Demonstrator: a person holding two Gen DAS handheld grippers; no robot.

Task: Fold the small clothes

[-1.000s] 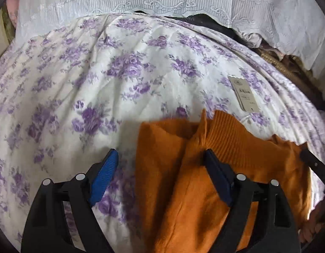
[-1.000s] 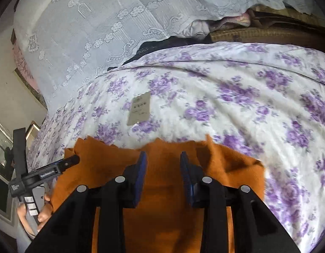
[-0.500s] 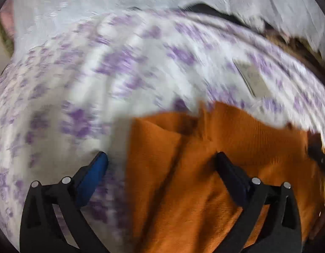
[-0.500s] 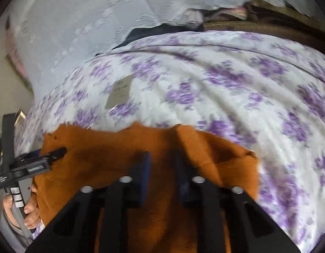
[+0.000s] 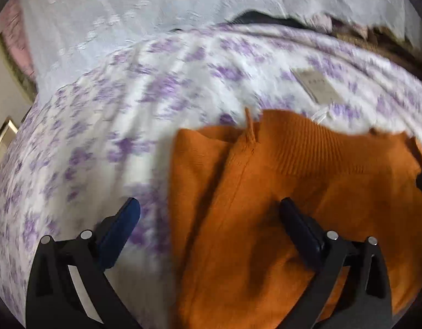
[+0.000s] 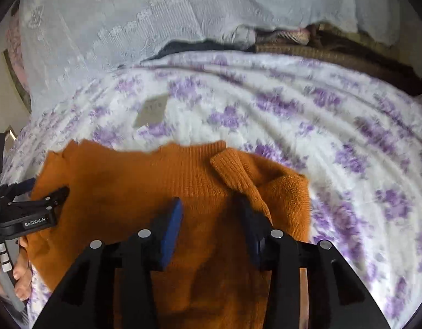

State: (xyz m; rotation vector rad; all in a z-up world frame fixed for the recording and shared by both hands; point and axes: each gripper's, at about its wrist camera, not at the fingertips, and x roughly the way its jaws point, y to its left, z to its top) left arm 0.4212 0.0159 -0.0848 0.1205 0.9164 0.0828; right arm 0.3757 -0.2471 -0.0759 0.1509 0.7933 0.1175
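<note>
Orange knit sweater (image 5: 307,205) spread flat on the purple-flowered bedspread (image 5: 115,137), filling the lower right of the left wrist view and the lower centre of the right wrist view (image 6: 145,186). Left gripper (image 5: 208,213) spread wide, straddling the sweater's left edge: one blue pad over bare bedspread at lower left, the other over the knit at lower centre-right, neither pressing on cloth. Right gripper (image 6: 208,216) partly apart, jaws having just been opening, poised over the sweater's middle with knit showing between the pads but not pinched; a folded sleeve cuff (image 6: 233,170) just above its right finger. Paper tag (image 5: 318,86) on the bedspread beyond the collar. Hand (image 6: 19,277) gripping the left tool's handle at far lower left of the right wrist view.
</note>
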